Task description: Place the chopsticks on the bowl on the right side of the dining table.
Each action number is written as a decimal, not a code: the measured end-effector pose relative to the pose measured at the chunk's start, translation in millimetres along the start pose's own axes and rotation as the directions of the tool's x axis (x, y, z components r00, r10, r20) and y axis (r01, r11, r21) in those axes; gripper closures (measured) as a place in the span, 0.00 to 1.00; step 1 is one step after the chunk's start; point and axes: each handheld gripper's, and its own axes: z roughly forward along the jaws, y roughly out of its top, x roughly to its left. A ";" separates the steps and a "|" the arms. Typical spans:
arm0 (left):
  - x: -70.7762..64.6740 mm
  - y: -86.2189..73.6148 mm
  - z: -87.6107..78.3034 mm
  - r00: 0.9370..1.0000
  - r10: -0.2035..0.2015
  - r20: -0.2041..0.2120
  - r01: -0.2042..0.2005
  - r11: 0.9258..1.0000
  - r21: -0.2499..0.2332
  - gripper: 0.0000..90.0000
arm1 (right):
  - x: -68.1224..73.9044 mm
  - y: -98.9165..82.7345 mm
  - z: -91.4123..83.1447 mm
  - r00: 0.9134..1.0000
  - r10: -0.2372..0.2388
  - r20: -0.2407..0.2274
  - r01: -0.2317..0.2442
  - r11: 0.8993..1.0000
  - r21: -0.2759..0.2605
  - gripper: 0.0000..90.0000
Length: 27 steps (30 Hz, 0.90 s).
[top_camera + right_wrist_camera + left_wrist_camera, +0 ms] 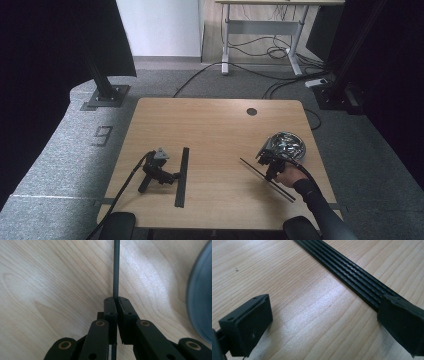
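High view: right tool (270,162), held by a hand (289,175) beside a shiny bowl (288,144), pinches a thin black strip (260,172) just above the table (215,125). Left tool (176,175), jaws spread, lies unheld beside a wide ribbed strip (182,175).

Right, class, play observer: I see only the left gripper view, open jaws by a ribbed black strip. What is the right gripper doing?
Observer: The right gripper is shut on a thin black strip, edge-on between its pads.
Operator: Anything near it?
Observer: A shiny metal bowl sits close beside it.
Operator: Is a hand on my gripper?
Observer: No, the left gripper lies alone on the table, next to the ribbed strip.
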 end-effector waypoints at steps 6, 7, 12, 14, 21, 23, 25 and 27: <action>0.0 0.0 0.0 1.000 0.000 0.000 0.000 1.000 0.000 0.00 | 0.1 0.2 -15.2 1.000 -0.005 -0.003 0.005 1.000 -0.016 0.95; 0.0 0.0 0.0 1.000 0.000 0.000 0.000 1.000 0.000 0.00 | 0.1 0.2 -17.7 1.000 -0.002 -0.004 0.002 1.000 -0.022 0.95; 0.2 0.0 -0.2 1.000 0.003 0.000 -0.003 1.000 0.003 0.00 | -3.1 0.1 -32.0 1.000 -0.001 -0.007 0.001 0.999 -0.050 0.95; 0.2 0.0 -0.2 1.000 0.003 0.000 -0.003 1.000 0.003 0.00 | -4.7 0.2 -38.3 1.000 0.002 -0.007 -0.003 0.998 -0.056 0.95; 0.2 0.0 -0.1 1.000 0.003 -0.001 -0.003 1.000 0.002 0.00 | -8.2 0.9 -60.2 1.000 0.008 0.004 -0.008 0.997 -0.071 0.95; 0.2 0.0 -0.1 1.000 0.003 -0.001 -0.003 1.000 0.002 0.00 | -9.6 1.8 -68.9 1.000 0.010 0.012 -0.009 0.997 -0.077 0.95; 0.2 -0.1 0.0 1.000 0.003 -0.001 -0.003 1.000 0.000 0.00 | -10.6 2.4 -74.7 1.000 0.012 0.017 -0.011 0.996 -0.083 0.95; 0.3 0.0 0.0 1.000 0.004 -0.001 -0.004 1.000 0.001 0.00 | -12.1 3.5 -81.2 1.000 0.019 0.023 -0.016 0.995 -0.093 0.95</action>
